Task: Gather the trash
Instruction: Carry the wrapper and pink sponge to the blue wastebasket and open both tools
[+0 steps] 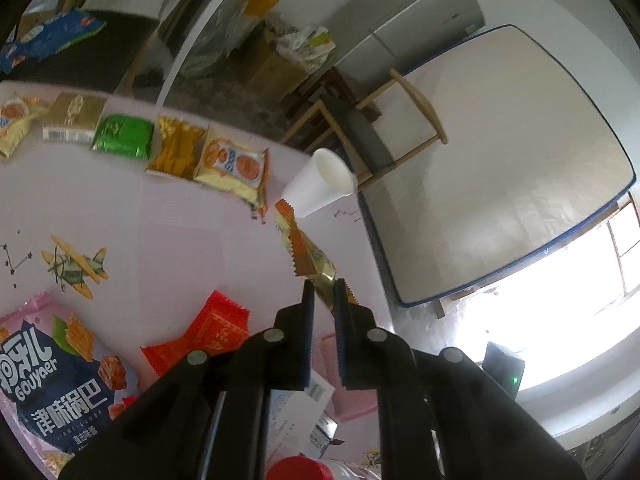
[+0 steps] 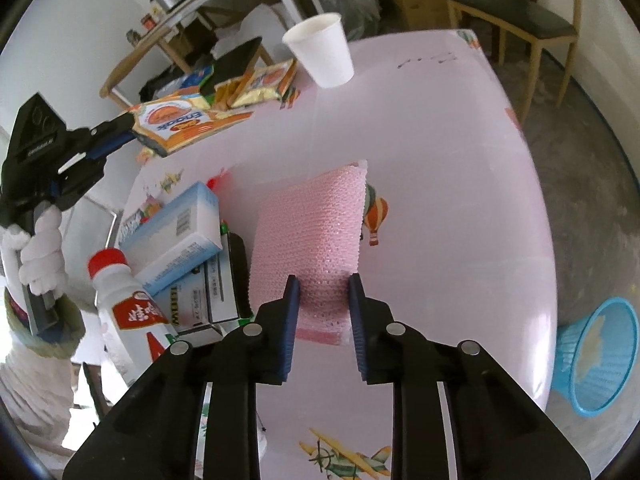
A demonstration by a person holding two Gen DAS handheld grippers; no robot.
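"snack" wrapper in left gripper, "GOUYAER" bag on table

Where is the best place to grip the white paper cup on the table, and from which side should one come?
Grip the white paper cup across its side wall, about midway up, coming in level from the near side of the pink table. It stands upright with its open mouth up, so the tapered wall offers two opposite faces. The thin wall probably needs gentle pressure. Snack packets lie close to its left.
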